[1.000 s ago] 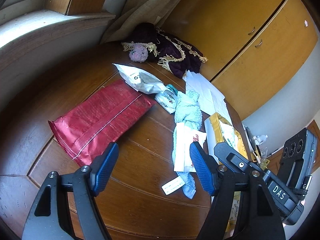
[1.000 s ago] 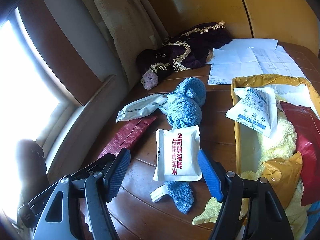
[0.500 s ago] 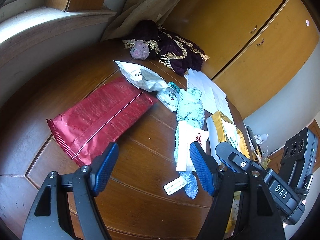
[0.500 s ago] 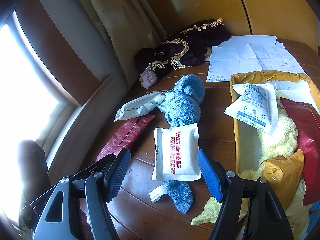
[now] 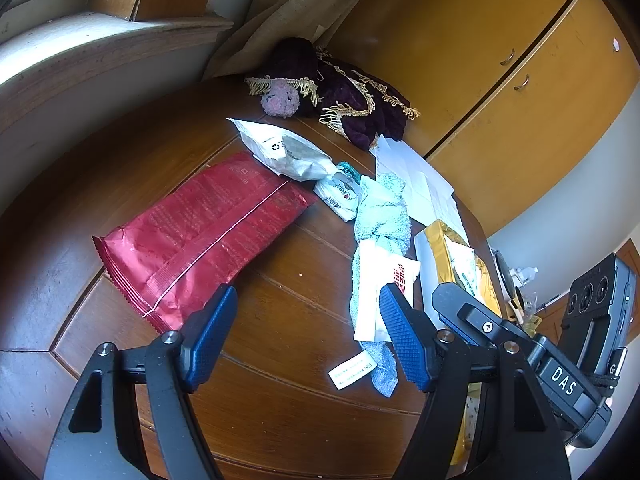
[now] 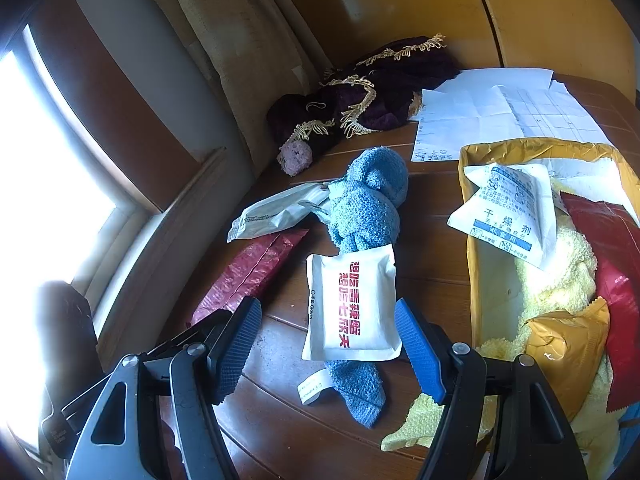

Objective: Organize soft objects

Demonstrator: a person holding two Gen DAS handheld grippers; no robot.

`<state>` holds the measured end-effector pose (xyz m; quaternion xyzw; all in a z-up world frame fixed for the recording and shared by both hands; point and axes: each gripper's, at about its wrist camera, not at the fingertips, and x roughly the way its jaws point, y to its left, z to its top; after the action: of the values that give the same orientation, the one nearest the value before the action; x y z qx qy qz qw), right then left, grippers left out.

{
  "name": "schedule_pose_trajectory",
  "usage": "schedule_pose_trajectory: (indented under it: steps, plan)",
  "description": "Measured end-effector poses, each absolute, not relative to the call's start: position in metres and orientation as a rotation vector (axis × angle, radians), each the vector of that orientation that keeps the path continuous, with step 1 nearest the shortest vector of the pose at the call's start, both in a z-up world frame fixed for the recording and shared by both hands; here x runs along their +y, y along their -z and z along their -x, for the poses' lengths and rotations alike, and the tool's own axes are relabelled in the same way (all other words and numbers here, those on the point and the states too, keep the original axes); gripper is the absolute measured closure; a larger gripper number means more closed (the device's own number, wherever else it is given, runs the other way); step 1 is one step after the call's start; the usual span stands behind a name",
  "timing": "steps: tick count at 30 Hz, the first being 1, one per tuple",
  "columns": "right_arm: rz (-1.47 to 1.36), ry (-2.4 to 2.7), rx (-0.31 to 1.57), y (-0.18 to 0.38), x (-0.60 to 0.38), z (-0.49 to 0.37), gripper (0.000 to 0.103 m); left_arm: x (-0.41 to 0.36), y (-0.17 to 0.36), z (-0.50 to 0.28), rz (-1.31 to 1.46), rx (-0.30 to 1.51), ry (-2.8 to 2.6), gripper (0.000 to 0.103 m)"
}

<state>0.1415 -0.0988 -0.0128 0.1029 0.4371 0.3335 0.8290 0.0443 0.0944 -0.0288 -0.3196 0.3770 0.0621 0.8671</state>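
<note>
A knotted blue towel [image 6: 366,208] lies on the wooden table [image 6: 432,236], with a white packet with red print [image 6: 352,306] resting on its lower half. My right gripper [image 6: 326,344] hangs open just above that packet, nothing between its fingers. In the left wrist view the same towel [image 5: 382,220] and white packet [image 5: 374,296] lie right of centre, and a large red foil bag [image 5: 200,236] lies to the left. My left gripper [image 5: 306,332] is open and empty over bare wood between them. A gold box [image 6: 480,276] at the right holds a yellow towel [image 6: 556,276], a desiccant packet [image 6: 506,212] and red pouches.
A dark purple fringed cloth [image 5: 352,92] and a small pink pom-pom [image 5: 280,100] sit at the table's far end by the curtain. A white plastic bag [image 5: 284,152], a small wipes pack [image 5: 338,192] and paper sheets [image 6: 500,112] lie nearby. Wooden cupboards [image 5: 520,80] stand beyond.
Both grippers have drifted slightly; the objects sit a little lower in both views. Nothing was taken hold of or let go.
</note>
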Motion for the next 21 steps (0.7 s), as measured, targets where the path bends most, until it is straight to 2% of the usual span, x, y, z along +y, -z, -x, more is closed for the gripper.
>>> schedule_pose_trajectory:
  steps: [21]
  plan:
    - [-0.222,-0.711,0.928,0.0139,-0.0993,-0.1420,0.032,0.0923,0.0303,-0.0458,0.665,0.796,-0.128,0.030]
